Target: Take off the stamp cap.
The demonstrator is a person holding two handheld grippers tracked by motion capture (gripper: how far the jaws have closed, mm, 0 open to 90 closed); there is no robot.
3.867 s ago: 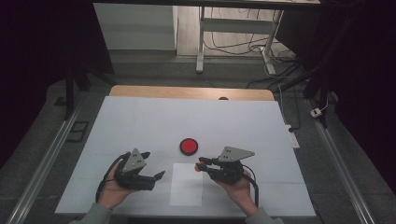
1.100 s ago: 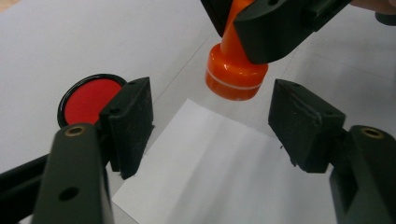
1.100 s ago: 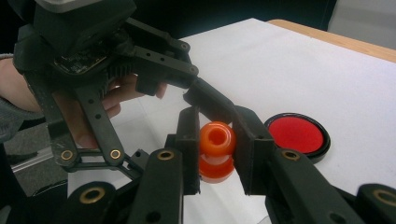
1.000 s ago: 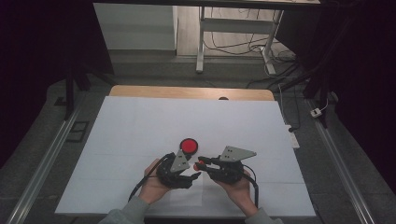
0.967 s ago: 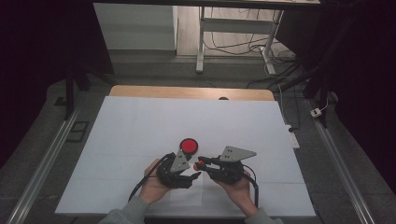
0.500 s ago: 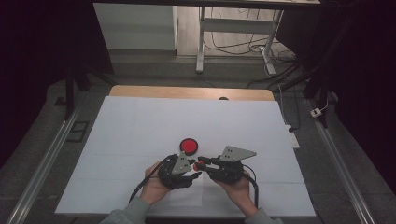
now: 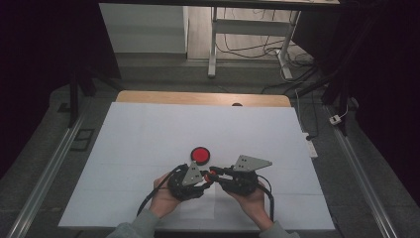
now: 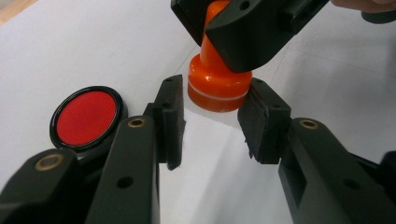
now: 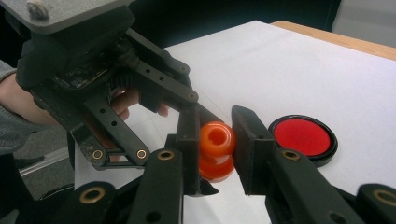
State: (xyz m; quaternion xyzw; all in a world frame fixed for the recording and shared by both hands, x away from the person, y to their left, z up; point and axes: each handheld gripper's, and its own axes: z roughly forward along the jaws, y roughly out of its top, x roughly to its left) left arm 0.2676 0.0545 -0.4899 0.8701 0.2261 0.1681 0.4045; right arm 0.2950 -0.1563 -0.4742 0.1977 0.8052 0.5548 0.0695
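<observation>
White table [image 7: 148, 129]: right gripper [image 9: 217, 140] clamped on orange stamp [image 9: 215, 149]; left gripper [image 8: 212, 119] fingers just closing round its base, seemingly touching. Next, likely pull the base off.

You have brought your left gripper [image 7: 204, 179] in from the left to the orange stamp [image 8: 218, 84], and its jaws have just been closing around the base.
</observation>
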